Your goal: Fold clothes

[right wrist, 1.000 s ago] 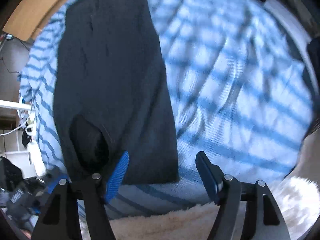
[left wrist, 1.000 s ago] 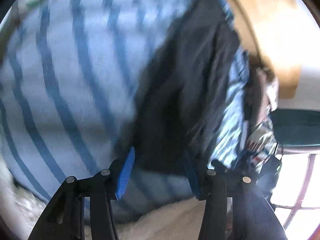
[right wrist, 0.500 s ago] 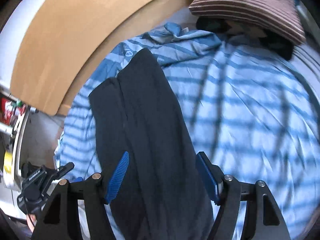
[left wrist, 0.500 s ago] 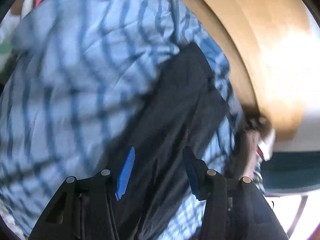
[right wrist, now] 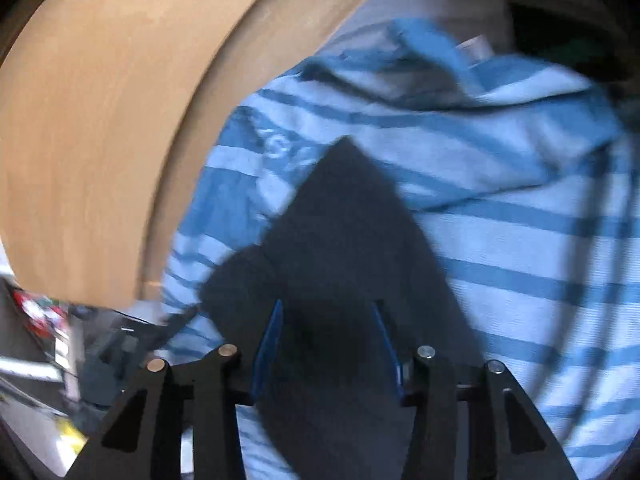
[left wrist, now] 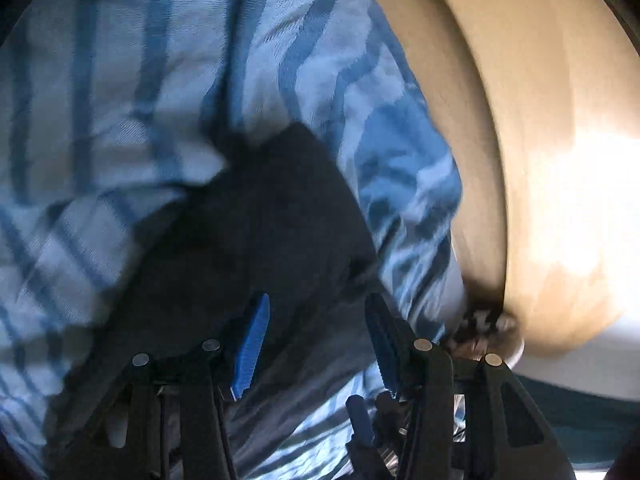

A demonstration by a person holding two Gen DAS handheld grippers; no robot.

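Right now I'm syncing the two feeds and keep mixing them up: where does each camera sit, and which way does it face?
Left wrist: on the left gripper, looking down along its blue fingers at the dark garment on the striped bedcover, wooden board at right.
Right wrist: on the right gripper, angled down at the dark garment, its jaws just closing around the cloth, board at left.
Shared: garment, bedcover, board. No hand shows.

I've swept both grippers along the dark garment (right wrist: 344, 240) to its far end near the wooden headboard (right wrist: 100, 120) at ten o'clock. My right gripper (right wrist: 326, 344) has just been closing, cloth between its jaws.
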